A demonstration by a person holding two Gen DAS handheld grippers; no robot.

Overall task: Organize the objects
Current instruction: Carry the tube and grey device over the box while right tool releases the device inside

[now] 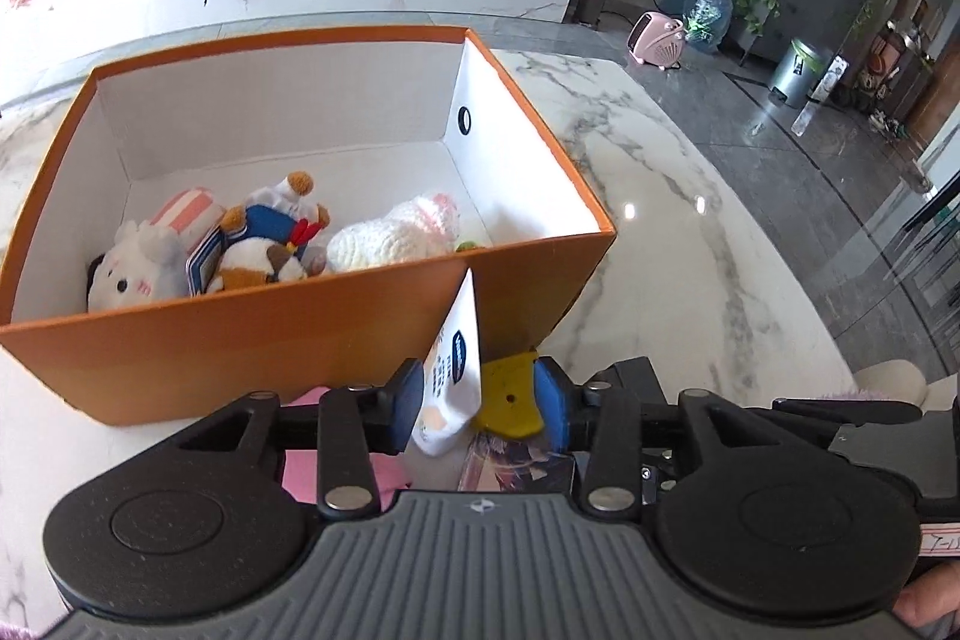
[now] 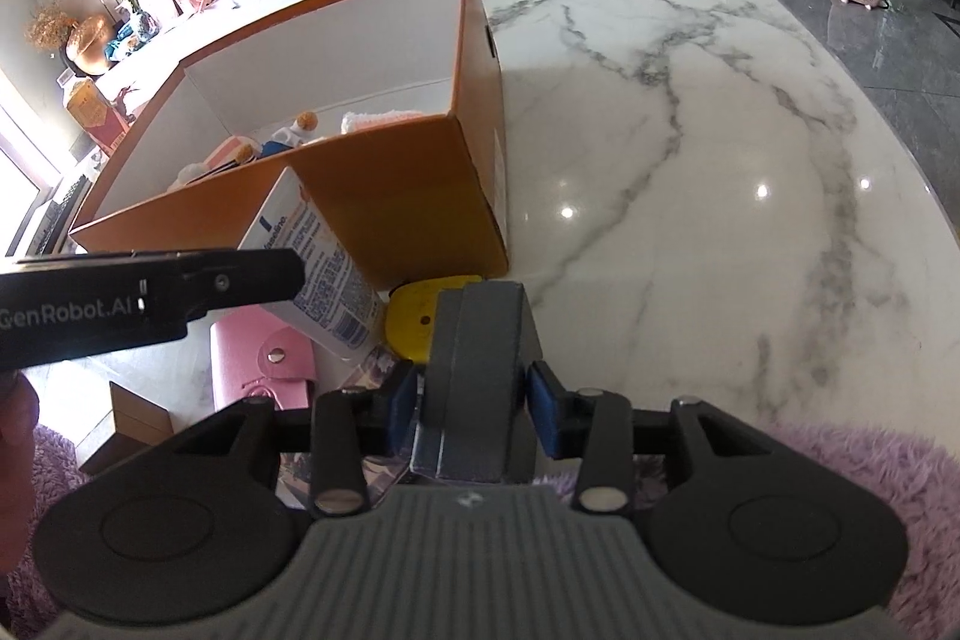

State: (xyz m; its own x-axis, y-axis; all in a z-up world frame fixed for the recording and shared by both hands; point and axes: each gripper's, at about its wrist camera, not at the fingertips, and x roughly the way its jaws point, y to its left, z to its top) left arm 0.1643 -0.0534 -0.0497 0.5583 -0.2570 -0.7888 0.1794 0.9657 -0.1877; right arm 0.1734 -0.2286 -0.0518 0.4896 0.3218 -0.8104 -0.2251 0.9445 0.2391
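Note:
An orange box (image 1: 252, 340) with a white inside holds several plush toys (image 1: 252, 244). In front of it, my left gripper (image 1: 480, 403) stands open around a white Vaseline tube (image 1: 453, 370). The tube is tilted, crimped end up, and leans against the left pad. A yellow piece (image 1: 510, 394) lies just behind it. In the right wrist view the tube (image 2: 312, 256) is partly covered by a black finger (image 2: 180, 286) of the left gripper. My right gripper (image 2: 474, 403) has a grey angular block (image 2: 474, 358) between its blue pads, which sit close at both sides without visibly pressing.
A pink snap wallet (image 2: 264, 358), a picture card (image 1: 516, 466) and a small brown box (image 2: 138, 418) lie by the near table edge. The white marble table (image 2: 690, 160) stretches to the right of the box. A purple fluffy rug (image 2: 840, 466) borders the near side.

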